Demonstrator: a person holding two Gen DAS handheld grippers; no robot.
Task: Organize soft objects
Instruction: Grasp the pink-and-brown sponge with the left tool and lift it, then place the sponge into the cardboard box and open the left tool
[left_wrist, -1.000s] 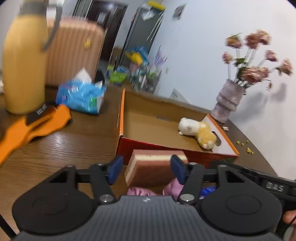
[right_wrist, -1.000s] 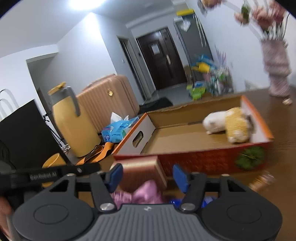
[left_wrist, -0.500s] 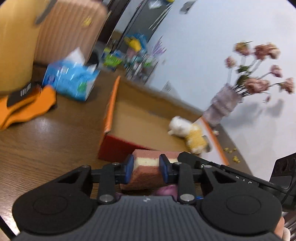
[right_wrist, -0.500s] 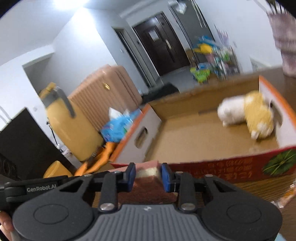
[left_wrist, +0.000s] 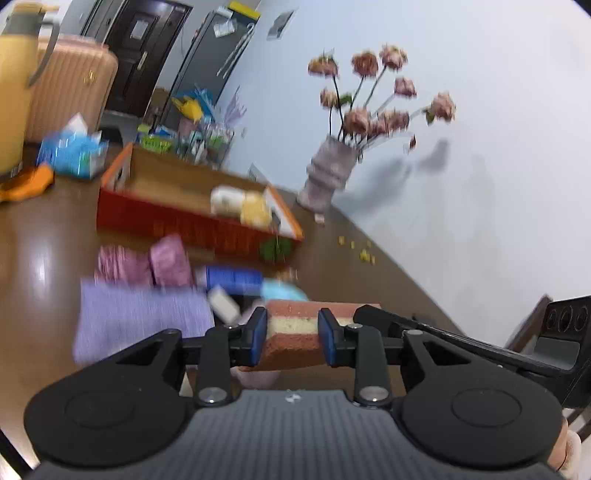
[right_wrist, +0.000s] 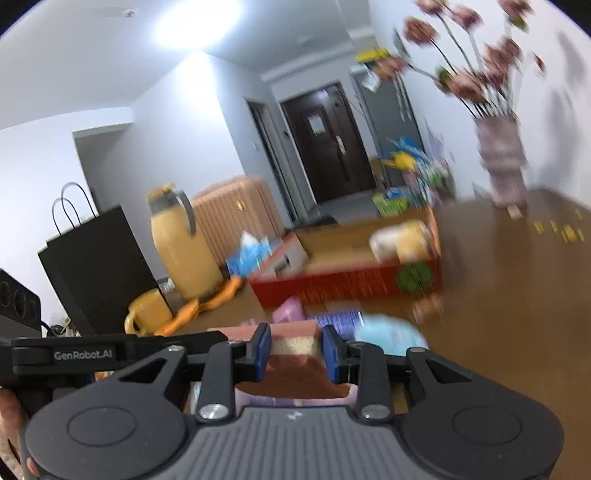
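Note:
Both grippers are shut on the same layered brown, cream and pink sponge block (left_wrist: 295, 334), held above the table. My left gripper (left_wrist: 291, 334) squeezes one end; my right gripper (right_wrist: 295, 352) squeezes the other end of the block (right_wrist: 295, 365). The red cardboard box (left_wrist: 177, 221) lies ahead with a white and yellow plush toy (left_wrist: 242, 206) inside; the box (right_wrist: 351, 284) and the toy (right_wrist: 402, 240) also show in the right wrist view. Pink soft pieces (left_wrist: 168, 260), a purple cloth (left_wrist: 140, 317), a blue packet (left_wrist: 236, 278) and a light blue item (left_wrist: 284, 291) lie in front of the box.
A vase of pink flowers (left_wrist: 328, 177) stands past the box. A yellow jug (right_wrist: 181, 243), a yellow mug (right_wrist: 147, 314), an orange cloth (right_wrist: 207, 302), a blue tissue pack (left_wrist: 70, 155) and a black bag (right_wrist: 96, 269) are on the left. Yellow crumbs (left_wrist: 362, 253) dot the table.
Both grippers closed on the sponge block, then lifted it and drew back from the box. The soft pieces and purple cloth under it have come into view.

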